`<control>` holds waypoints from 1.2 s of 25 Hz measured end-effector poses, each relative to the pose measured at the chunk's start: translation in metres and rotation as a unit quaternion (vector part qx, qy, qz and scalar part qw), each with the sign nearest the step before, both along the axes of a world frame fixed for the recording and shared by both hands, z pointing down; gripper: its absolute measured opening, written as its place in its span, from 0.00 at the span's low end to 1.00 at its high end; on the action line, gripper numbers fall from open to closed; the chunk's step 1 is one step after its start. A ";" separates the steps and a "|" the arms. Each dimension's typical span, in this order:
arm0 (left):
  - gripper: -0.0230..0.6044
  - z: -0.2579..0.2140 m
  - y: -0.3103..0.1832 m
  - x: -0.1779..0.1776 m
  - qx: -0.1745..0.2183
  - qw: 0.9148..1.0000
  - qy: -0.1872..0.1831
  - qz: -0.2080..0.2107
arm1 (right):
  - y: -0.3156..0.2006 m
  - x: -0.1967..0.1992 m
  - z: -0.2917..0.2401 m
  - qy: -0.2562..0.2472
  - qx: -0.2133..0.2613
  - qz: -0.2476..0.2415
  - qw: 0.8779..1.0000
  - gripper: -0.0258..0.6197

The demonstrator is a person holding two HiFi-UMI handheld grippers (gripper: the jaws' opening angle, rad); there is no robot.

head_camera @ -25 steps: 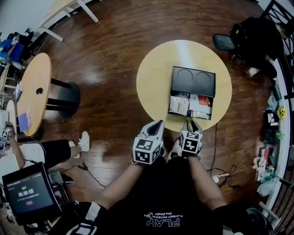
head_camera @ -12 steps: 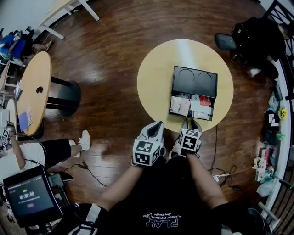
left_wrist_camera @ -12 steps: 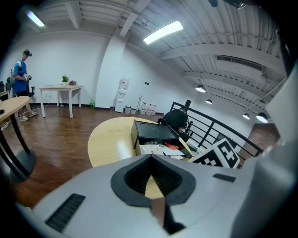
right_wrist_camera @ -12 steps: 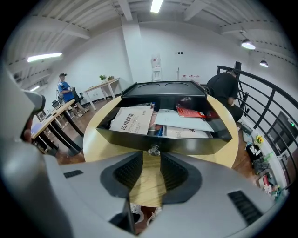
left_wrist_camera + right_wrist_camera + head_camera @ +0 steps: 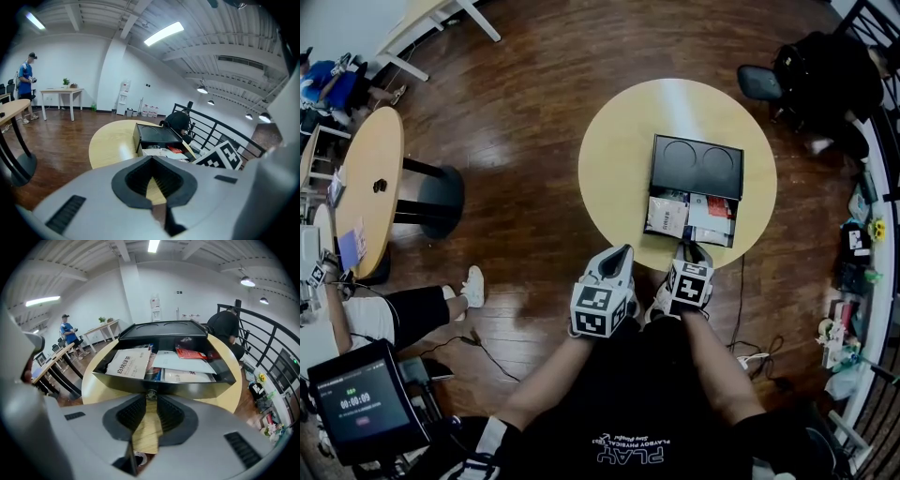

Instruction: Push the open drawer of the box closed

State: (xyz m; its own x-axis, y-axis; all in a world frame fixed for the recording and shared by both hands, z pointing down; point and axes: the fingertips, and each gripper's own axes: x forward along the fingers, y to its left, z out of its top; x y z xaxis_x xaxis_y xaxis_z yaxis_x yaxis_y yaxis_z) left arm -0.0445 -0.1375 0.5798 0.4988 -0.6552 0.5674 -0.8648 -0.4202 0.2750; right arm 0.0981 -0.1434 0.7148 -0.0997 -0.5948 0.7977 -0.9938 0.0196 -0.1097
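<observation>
Hardly anything has shifted over the last second: both grippers sit where they were at the near edge of the round worktop (image 5: 614,159), and the right gripper (image 5: 692,253) has only crept a shade toward the drawer (image 5: 724,234).

That drawer stands pulled out of the near side of the black box (image 5: 695,167), which sits right of the worktop's middle. It is filled with flat paper packets (image 5: 128,363) and a red packet (image 5: 190,353).

The right gripper's fingers (image 5: 129,414) are a narrow gap apart and closing. The small knob (image 5: 150,394) on the drawer front shows right at their tips, but nothing is yet pinched between them. The left gripper (image 5: 622,255) hangs just left of the right one, off the drawer's near left corner. Its fingers (image 5: 136,180) are drawn together at the tips and hold nothing.

The drawer looks rigid and thin-walled, and its paper load should make it fairly light, so a modest push should move it. The box itself also looks light and rests on a smooth top, so it may slide away rather than take the drawer in. The best contact is probably flat against the middle of the front panel, around the knob. An off-centre push could skew the drawer and jam it. The left gripper could steady the box from the far side.
</observation>
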 end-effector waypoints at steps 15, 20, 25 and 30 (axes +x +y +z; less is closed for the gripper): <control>0.03 0.001 -0.005 0.001 0.001 1.000 0.001 -0.004 | -0.002 0.004 -0.009 -0.011 0.002 0.002 1.000 0.16; 0.03 0.002 -0.006 0.000 -0.002 1.000 0.000 -0.008 | -0.006 0.004 -0.007 -0.017 -0.001 0.001 1.000 0.16; 0.03 0.006 -0.005 -0.001 -0.009 1.000 -0.001 -0.010 | -0.015 0.006 -0.010 -0.017 0.002 -0.001 1.000 0.16; 0.03 0.005 -0.007 0.000 -0.011 1.000 -0.003 -0.014 | -0.025 0.011 -0.015 -0.015 0.006 -0.001 1.000 0.16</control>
State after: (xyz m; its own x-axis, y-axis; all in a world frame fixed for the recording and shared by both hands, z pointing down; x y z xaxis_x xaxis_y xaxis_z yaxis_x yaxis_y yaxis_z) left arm -0.0448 -0.1444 0.5852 0.4765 -0.6560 0.5853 -0.8780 -0.3899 0.2778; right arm 0.1092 -0.1685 0.6994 -0.1257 -0.6038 0.7872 -0.9899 0.0234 -0.1401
